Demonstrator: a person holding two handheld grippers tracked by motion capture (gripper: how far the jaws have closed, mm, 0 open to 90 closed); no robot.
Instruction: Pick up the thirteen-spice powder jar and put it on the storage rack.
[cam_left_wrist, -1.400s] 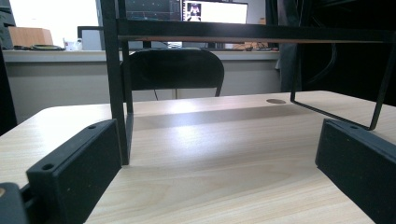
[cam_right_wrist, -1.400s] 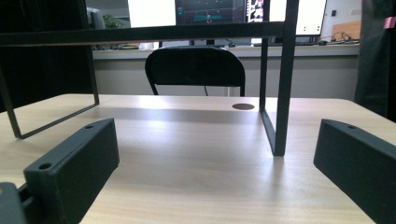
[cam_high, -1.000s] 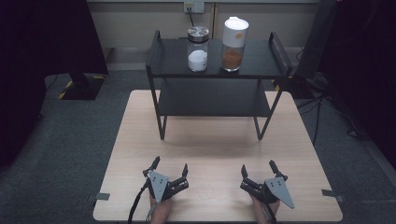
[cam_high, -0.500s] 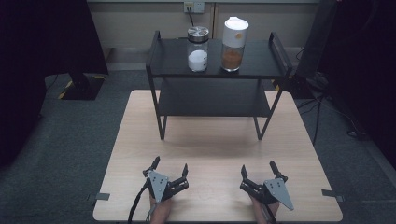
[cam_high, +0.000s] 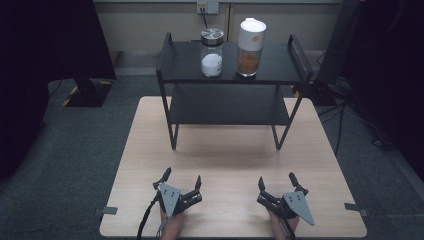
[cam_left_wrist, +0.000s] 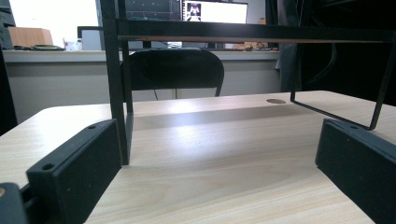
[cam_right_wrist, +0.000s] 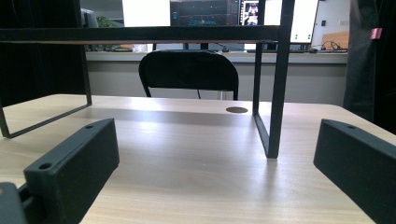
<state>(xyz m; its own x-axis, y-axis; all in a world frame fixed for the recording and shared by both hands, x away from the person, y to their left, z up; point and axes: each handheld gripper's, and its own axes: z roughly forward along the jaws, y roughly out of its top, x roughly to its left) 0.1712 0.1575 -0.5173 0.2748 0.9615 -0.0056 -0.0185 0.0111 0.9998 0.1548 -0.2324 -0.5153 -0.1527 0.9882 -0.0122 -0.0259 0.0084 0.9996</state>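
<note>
Both grippers rest low on the wooden table (cam_high: 230, 155) near its front edge. My left gripper (cam_high: 181, 177) is open, jaws spread wide with nothing between them. My right gripper (cam_high: 276, 179) is open too and holds nothing. A black two-tier shelf rack (cam_high: 231, 65) stands at the far half of the table. On its top tier stand a glass jar with white powder and a metal lid (cam_high: 211, 52) and a taller white-lidded jar with brown contents (cam_high: 250, 46). The left gripper view faces the rack's front leg (cam_left_wrist: 117, 93); the right gripper view faces another rack leg (cam_right_wrist: 276, 88).
The rack's lower tier (cam_high: 227, 107) looks bare. A black chair (cam_left_wrist: 173, 70) stands beyond the table's far edge, in front of a counter with monitors (cam_right_wrist: 210, 11). Bare tabletop lies between the grippers and the rack. Grey carpet surrounds the table.
</note>
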